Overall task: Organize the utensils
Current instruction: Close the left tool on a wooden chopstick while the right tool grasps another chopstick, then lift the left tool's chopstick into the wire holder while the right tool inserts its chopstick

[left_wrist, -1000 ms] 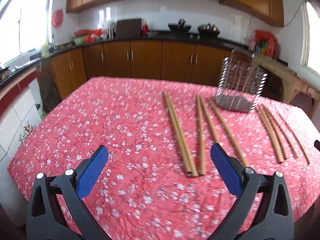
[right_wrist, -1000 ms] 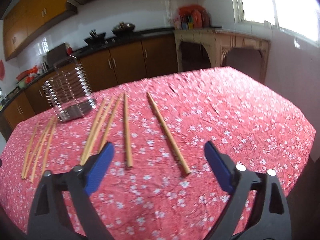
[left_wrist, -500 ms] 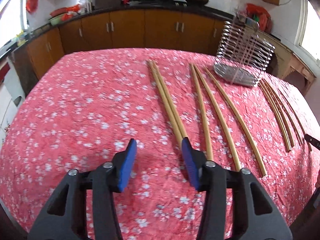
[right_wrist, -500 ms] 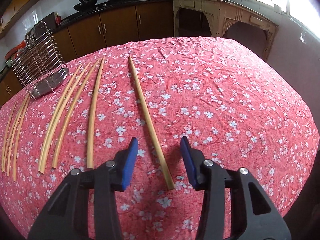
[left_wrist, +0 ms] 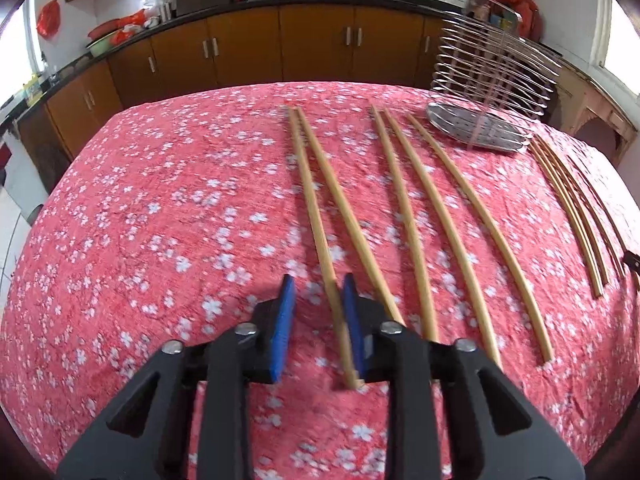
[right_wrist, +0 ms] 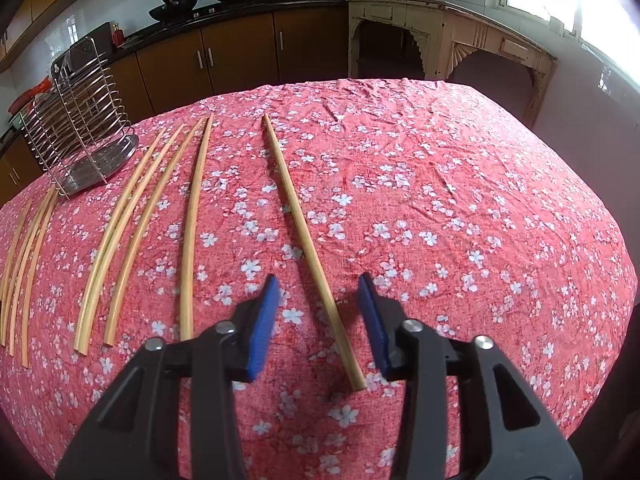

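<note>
Long wooden chopsticks lie side by side on a table under a red flowered cloth (left_wrist: pixel 168 208). My left gripper (left_wrist: pixel 318 286) hangs low over the near end of the leftmost chopstick (left_wrist: pixel 316 216). Its jaws are closing; the stick lies between the blue pads, close by the right one, with a gap to the left one. Its twin (left_wrist: pixel 350 216) runs just outside the right pad. My right gripper (right_wrist: pixel 319 285) straddles the near end of a lone chopstick (right_wrist: pixel 296 216), jaws closing, pads clear of the stick on both sides.
A wire utensil rack (left_wrist: pixel 492 80) with a metal drip tray stands at the table's far side, also seen as the rack (right_wrist: pixel 80 120). More chopsticks (left_wrist: pixel 440 208) and a thinner bundle (left_wrist: pixel 568 208) lie near it. Cabinets (left_wrist: pixel 248 52) and a cream side table (right_wrist: pixel 460 32) stand behind.
Both grippers have sunk and come forward onto the near ends of the chopsticks. Their jaws have narrowed from wide apart to a small gap around one stick each.
</note>
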Demonstrator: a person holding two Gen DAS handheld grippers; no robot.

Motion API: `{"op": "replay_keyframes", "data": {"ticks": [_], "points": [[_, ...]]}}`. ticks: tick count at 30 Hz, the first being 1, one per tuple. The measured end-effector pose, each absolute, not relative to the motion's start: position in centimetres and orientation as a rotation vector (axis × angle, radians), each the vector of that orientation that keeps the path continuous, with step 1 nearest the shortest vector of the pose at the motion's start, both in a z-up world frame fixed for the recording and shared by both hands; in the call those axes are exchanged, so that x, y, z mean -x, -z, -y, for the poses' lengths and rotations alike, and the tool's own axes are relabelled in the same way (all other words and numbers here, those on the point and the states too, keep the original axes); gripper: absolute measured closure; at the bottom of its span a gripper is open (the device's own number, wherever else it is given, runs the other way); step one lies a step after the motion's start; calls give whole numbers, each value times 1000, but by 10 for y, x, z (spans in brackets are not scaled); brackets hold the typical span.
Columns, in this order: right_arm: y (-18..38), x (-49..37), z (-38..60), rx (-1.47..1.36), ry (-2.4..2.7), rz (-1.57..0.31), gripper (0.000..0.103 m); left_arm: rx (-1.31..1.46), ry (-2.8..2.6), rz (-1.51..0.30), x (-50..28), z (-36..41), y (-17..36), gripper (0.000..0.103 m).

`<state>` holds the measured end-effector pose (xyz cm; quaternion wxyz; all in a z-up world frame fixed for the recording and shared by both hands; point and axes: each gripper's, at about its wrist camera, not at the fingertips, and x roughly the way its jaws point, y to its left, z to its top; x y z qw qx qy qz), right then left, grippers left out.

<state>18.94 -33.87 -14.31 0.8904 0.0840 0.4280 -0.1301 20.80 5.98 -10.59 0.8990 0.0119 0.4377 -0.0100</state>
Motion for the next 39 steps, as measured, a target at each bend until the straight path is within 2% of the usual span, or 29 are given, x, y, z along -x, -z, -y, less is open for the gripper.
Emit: {"op": "replay_keyframes", "data": {"ticks": [1, 3, 19, 21, 26, 34, 39], "points": [[142, -190, 340, -178, 271, -886, 87, -18, 12, -908, -211, -63, 106, 86], [142, -192, 345, -198, 269, -886, 89, -6, 0, -908, -213, -68, 106, 89], [143, -184, 339, -197, 269, -867, 90, -28, 6, -888, -192, -62, 109, 89], [143, -183, 339, -198, 259, -861, 93, -25, 7, -887, -189, -62, 110, 96], [139, -176, 339, -227, 243, -841, 95, 4, 16, -892, -185, -68, 107, 96], [122, -163, 338, -213, 237, -789, 96, 37, 25, -859, -177, -81, 95, 96], [92, -151, 336, -185, 236, -689, 96, 47, 18, -746, -167, -88, 62, 96]]}}
